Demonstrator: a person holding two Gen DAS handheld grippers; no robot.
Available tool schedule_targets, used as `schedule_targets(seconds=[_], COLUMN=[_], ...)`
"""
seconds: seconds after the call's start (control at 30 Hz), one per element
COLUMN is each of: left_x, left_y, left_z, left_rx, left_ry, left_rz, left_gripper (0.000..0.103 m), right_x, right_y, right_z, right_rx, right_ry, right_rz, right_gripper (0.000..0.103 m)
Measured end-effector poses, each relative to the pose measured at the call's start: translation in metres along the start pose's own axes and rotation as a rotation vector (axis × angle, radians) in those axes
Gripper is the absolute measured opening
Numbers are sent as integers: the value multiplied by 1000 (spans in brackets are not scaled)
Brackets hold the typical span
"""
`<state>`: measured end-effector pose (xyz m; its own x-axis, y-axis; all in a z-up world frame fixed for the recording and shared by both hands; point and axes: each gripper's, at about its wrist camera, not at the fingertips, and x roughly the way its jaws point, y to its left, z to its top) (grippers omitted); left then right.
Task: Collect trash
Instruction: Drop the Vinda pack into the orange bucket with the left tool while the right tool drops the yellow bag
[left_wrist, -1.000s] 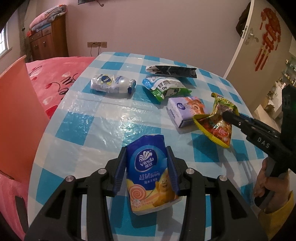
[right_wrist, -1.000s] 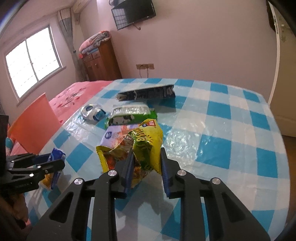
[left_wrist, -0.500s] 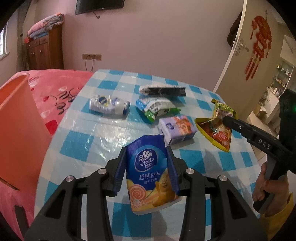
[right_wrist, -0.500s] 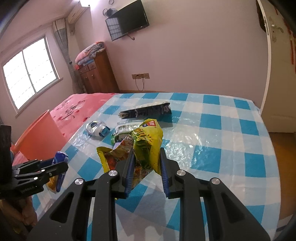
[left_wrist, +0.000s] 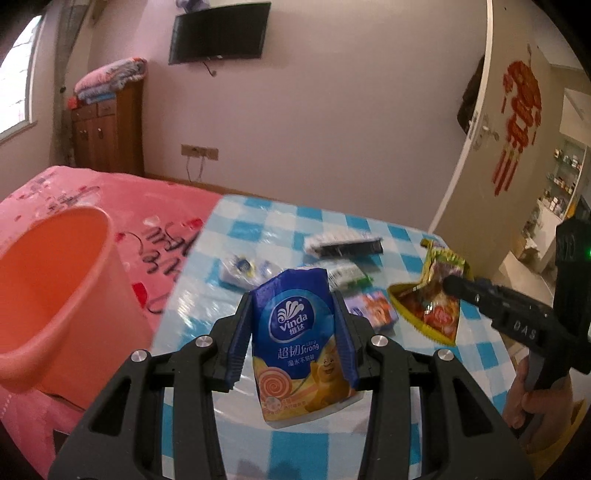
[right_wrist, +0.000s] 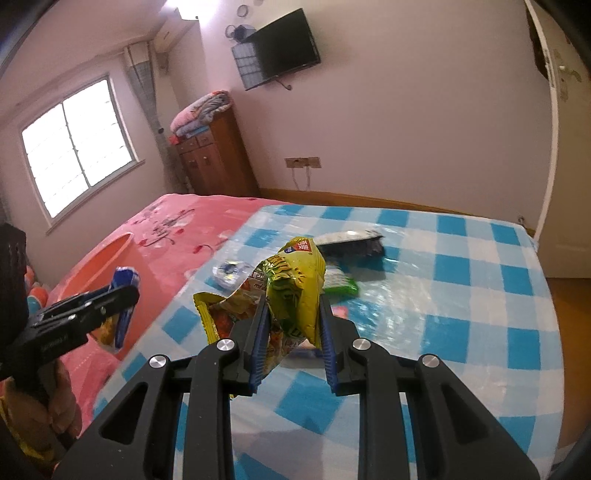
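Low in the centre of the left wrist view, my left gripper (left_wrist: 293, 332) has its fingers clamped on the blue tissue pack (left_wrist: 301, 343), held clear of the bench (left_wrist: 399, 435). Over in the right wrist view, my right gripper (right_wrist: 291, 332) has its fingers pinched tight on the crumpled yellow snack bag (right_wrist: 291, 288), also off the checked cloth.

So both pieces are picked; I judge this to be the carry step, with the drop not yet done. The orange bin (left_wrist: 55, 280) sits at the left edge of the left view, beside the bench and against the pink bed (left_wrist: 110, 192). Next move, as I read it: swing each load over the bin's open mouth, then let go above it, one after the other so my two grippers don't collide.

Writing: the tissue pack reads "Vinda", "Ultra Strong" and Chinese characters. The right gripper's body, seen at right in the left view, is stamped "DAS". The snack bag's print is too creased to read.

Left on the bench at centre frame: a black wrapper (left_wrist: 347, 246), a green packet (left_wrist: 349, 276), a small bottle (left_wrist: 243, 269) and a purple box (left_wrist: 373, 314).
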<state>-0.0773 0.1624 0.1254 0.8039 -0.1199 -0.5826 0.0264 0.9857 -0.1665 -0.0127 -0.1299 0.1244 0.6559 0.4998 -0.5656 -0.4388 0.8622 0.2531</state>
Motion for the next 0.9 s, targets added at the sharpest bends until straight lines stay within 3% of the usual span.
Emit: schedule_targets(seconds=[0.17,0.4,0.9], left_x=[-20,-49,-83], left_y=[23,60,152], left_z=[15,29,36], left_rx=[-23,-65,-201], left_ry=[-52,-122,-192], left_rz=[43,133,330], left_gripper=[43,43,43], right_x=[3,16,52], right_y=[32,93,233], right_z=[16,44,87], right_rx=[-51,-137,-352], right_ry=[-15,-24,-34], right_rz=[42,168,346], right_gripper=[27,27,27])
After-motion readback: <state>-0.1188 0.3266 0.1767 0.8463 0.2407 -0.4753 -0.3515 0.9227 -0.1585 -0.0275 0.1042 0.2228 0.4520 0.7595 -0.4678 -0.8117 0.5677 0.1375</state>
